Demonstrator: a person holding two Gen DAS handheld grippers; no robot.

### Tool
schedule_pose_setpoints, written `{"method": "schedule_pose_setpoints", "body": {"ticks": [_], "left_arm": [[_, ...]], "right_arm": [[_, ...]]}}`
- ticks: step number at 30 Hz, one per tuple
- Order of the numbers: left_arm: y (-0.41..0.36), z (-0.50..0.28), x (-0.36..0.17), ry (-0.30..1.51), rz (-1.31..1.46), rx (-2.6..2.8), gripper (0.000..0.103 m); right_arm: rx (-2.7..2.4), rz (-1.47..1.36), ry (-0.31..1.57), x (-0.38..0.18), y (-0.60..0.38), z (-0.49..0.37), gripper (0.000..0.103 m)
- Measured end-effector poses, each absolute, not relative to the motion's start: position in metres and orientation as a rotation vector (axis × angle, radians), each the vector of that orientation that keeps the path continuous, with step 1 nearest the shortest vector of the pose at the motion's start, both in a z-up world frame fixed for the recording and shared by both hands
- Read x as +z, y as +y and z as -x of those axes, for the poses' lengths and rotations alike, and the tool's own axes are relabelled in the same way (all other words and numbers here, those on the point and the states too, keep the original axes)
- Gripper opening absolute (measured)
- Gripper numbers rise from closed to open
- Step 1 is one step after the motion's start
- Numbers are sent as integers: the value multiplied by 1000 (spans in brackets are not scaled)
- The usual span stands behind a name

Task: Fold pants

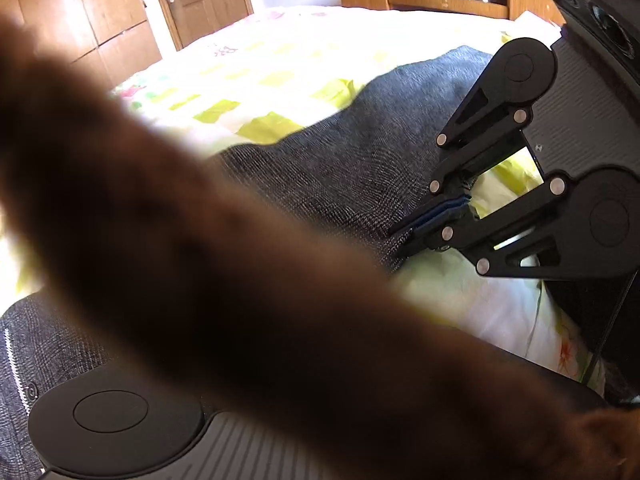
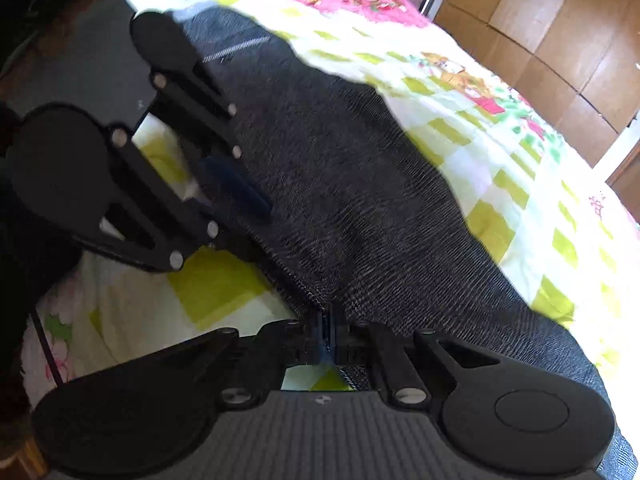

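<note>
Pants [image 2: 340, 184] edge pinched by both closed grippers, right gripper [image 2: 328, 336], left gripper [image 2: 240, 188], side by side over bed [image 2: 500, 128]

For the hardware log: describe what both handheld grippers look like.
The right gripper and left gripper match. Each has matte black linkage arms joined by silver pins, swinging from round disc-shaped pivots on a ribbed dark grey housing with a small pale logo. Blue pads line the fingers. The hands are not clearly seen, so what is worn cannot be told.

dark grey woven pants [image 2: 360, 200] lie on a white bedspread [image 2: 500, 152] checked lime-green with pink floral patches.
</note>
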State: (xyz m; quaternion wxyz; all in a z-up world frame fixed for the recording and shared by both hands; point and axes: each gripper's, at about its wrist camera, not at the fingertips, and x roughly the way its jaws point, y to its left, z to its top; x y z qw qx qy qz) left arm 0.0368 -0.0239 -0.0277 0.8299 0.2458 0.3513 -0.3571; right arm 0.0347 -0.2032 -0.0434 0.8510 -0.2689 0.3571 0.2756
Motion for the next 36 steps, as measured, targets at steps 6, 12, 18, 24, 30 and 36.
{"method": "schedule_pose_setpoints", "body": {"ticks": [6, 12, 18, 24, 30, 36], "left_arm": [[0, -38, -11, 729, -481, -721, 28], [22, -43, -2, 734, -438, -698, 28], [35, -40, -20, 776, -461, -721, 28], [50, -37, -5, 763, -425, -730, 28], [51, -55, 4, 684, -291, -695, 32], [47, -85, -23, 706, -283, -679, 32]], "right_arm": [[640, 325, 768, 6, -233, -66, 26], [775, 312, 928, 13, -227, -107, 32], [852, 309, 989, 19, -225, -102, 32], [717, 130, 812, 26, -219, -146, 38], [714, 146, 862, -19, -190, -230, 38], [864, 121, 906, -29, -177, -243, 40]]}}
